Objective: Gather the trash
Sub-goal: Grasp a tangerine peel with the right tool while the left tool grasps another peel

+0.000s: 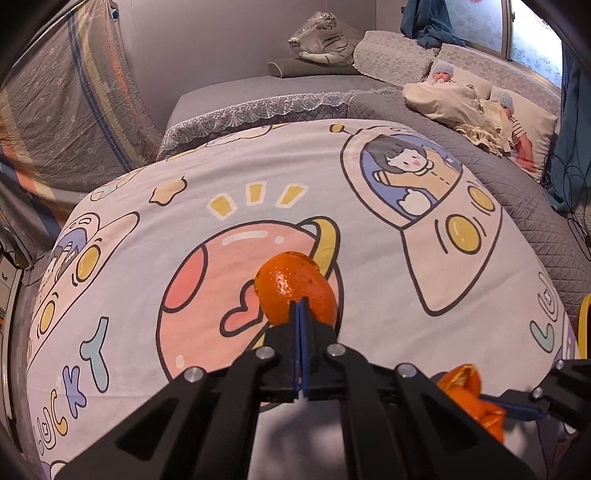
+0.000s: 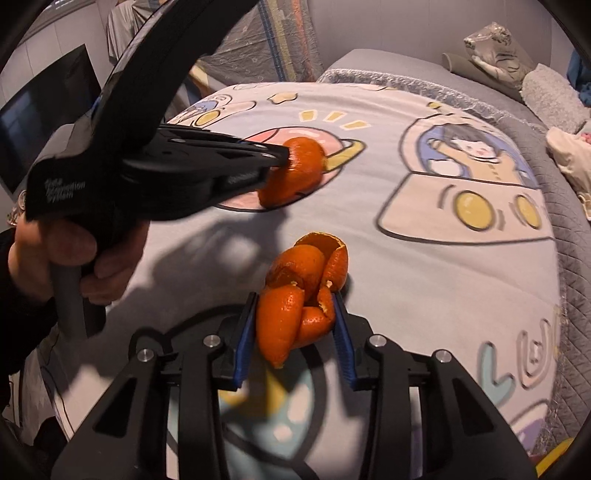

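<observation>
The bed [image 1: 229,92] is being shown filling most of both views, and it is being covered across the middle of each frame by a cartoon-printed blanket [image 1: 369,258] with planets and spaceships. At the upper centre of the left wrist view a plush tiger [image 1: 325,35] is being seen lying at the head of the bed, with two dolls [image 1: 443,75] in knitted caps lying at the upper right. The left gripper [image 1: 301,314] is being held at the lower centre of its own view, clenched on a piece of orange peel [image 1: 293,286] that is being kept above the pink planet print; in the right wrist view the same gripper [image 2: 284,157] is being seen at the upper left, gripped by the person's hand [image 2: 74,258]. The right gripper [image 2: 295,314] is being held at the lower centre of its view, its blue pads [image 2: 245,339] being pressed against a curled bundle of orange peels [image 2: 303,288] just above the blanket.
</observation>
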Tool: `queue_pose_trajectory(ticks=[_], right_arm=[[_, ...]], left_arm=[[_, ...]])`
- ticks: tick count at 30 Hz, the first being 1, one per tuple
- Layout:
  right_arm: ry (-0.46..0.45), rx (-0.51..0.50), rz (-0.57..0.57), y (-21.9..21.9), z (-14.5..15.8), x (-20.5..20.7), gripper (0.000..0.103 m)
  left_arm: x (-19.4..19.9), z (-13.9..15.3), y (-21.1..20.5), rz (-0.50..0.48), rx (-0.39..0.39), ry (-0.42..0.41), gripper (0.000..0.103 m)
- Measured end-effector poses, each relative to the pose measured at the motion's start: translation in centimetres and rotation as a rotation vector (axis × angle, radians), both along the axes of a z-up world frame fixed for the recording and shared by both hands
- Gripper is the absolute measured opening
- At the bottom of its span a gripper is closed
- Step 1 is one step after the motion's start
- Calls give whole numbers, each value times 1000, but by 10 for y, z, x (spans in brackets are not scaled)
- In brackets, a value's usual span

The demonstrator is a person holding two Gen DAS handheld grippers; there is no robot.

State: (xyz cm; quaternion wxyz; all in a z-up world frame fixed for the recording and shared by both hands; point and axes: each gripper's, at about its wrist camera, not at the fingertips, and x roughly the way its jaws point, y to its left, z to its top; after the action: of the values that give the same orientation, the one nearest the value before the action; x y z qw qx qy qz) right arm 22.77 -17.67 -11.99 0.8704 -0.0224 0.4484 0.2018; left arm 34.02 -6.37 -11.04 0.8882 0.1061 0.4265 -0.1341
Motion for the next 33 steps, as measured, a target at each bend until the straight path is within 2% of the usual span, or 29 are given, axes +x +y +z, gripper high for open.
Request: queue_pose_trajectory(ticks=[6, 15, 20, 23, 25, 29, 31, 33], right_arm=[[-32, 34, -42, -31, 18, -23, 36], [-64, 46, -127, -69, 32, -54, 36], [-61, 58, -140, -75, 31, -59, 36], [-67, 63, -135, -74, 32, -60, 36], [-71, 63, -125, -72, 32, -60, 36], [-69, 63, -123, -73, 30, -60, 36], [-65, 63, -126, -75, 29, -59, 36], [-64, 64, -130, -77, 28, -59, 36]], left_arm=[[-14, 15, 6, -5, -18, -30, 0], [-44, 43, 19, -14, -84, -73, 0], [-37, 34, 15, -17, -65, -25, 1], [-26, 21, 11, -4, -60, 20, 9], [-19, 11, 6, 2, -41, 29, 22], [-5, -6, -2, 10, -14, 52, 26], [3, -12, -5, 10, -7, 57, 39], [9, -15, -9, 8, 4, 58, 41]])
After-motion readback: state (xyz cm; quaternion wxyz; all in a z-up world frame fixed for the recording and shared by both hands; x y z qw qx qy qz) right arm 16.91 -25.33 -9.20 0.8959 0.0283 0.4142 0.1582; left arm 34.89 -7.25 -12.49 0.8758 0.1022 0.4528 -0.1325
